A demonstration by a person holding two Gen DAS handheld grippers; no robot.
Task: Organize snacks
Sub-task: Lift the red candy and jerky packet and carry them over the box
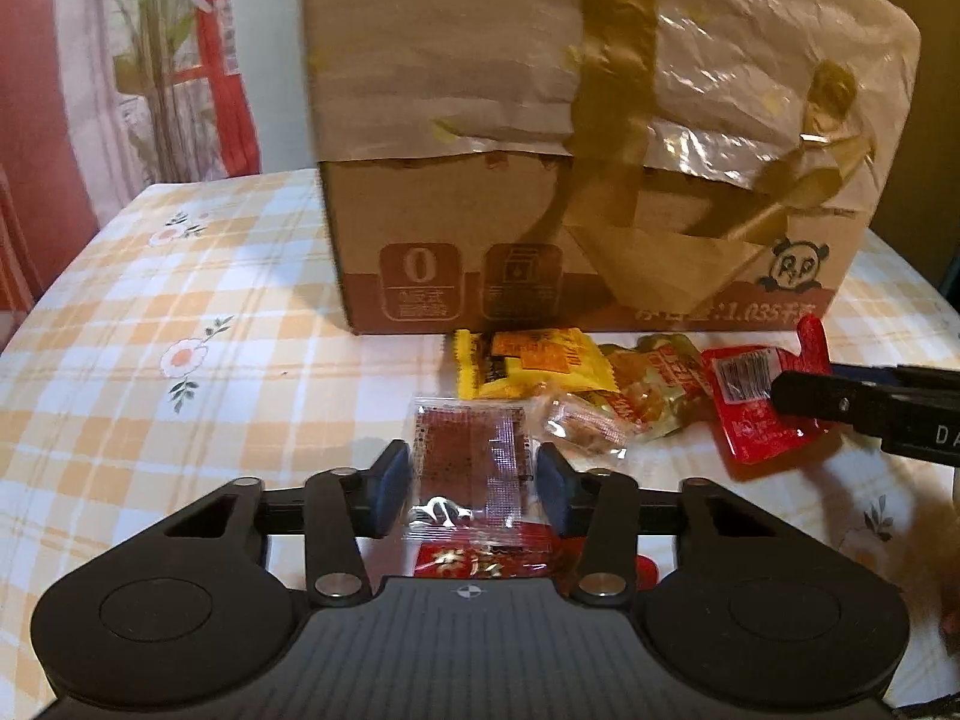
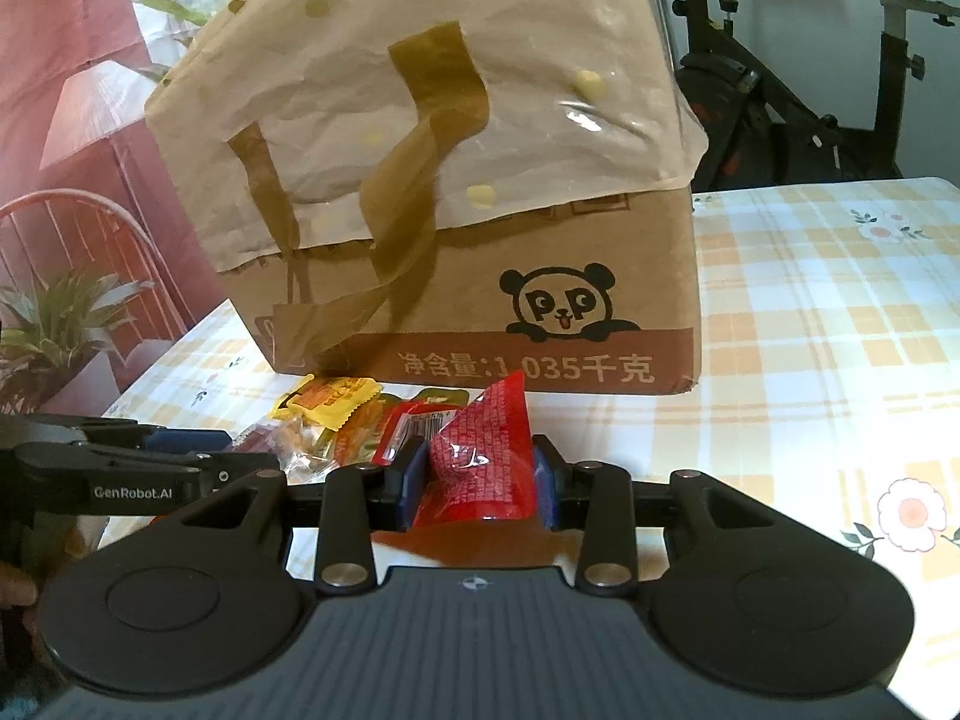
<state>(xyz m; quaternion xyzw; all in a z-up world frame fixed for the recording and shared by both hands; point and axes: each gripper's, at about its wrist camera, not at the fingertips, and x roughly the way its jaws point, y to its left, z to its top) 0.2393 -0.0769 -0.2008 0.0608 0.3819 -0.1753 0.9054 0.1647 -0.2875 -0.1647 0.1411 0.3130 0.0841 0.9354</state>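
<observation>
GenRobot.AI left gripper (image 2: 198,450), panda box (image 2: 540,276) "1.035千克"

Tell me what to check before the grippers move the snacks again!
1. Right gripper squeezing the puffy red foil packet: ok.
2. Left gripper pads touching the clear packet with dark red snack: cannot tell.
3. That clear packet sits between the pads: ok.
4. Brown cardboard box with panda drawing open on top: cannot tell.
5. Yellow crinkly packet clear of both grippers: ok.
</observation>
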